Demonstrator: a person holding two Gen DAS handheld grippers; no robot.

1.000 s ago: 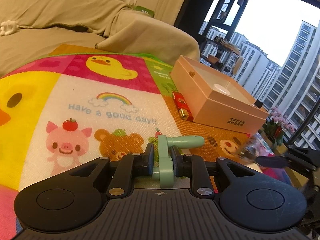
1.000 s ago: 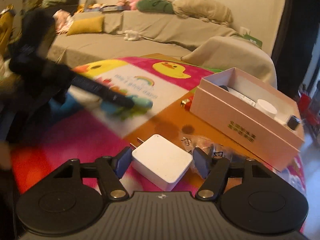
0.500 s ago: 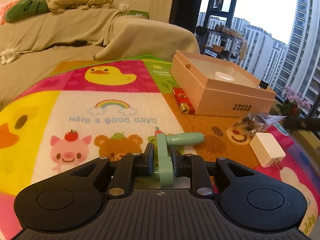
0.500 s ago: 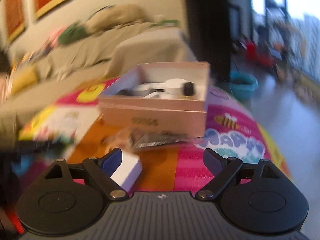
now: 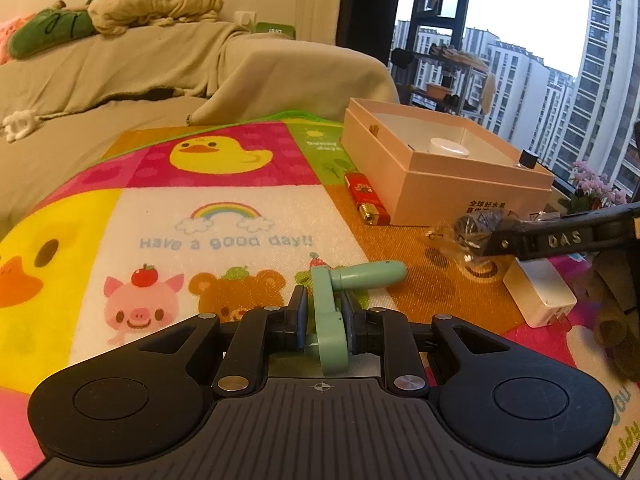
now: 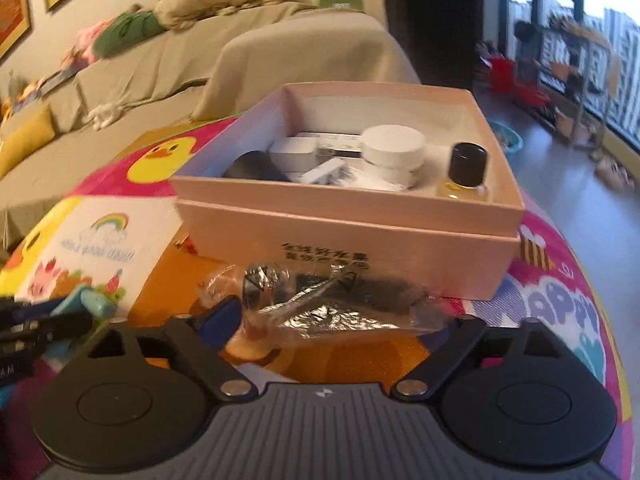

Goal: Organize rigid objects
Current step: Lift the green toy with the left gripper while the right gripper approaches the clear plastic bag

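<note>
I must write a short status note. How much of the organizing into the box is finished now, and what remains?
Done: the pink cardboard box already holds a white round jar, a small black-capped bottle and white items. In hand: the left hand-held gripper is shut on a mint-green plastic handle. Left on the mat: a red lighter, a white plug adapter, and a clear plastic bag between the open right hand-held gripper's fingers.

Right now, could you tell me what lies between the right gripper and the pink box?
A clear plastic bag of small dark parts lies on the play mat between the open right gripper and the pink box; the right wrist view shows it best.
</note>
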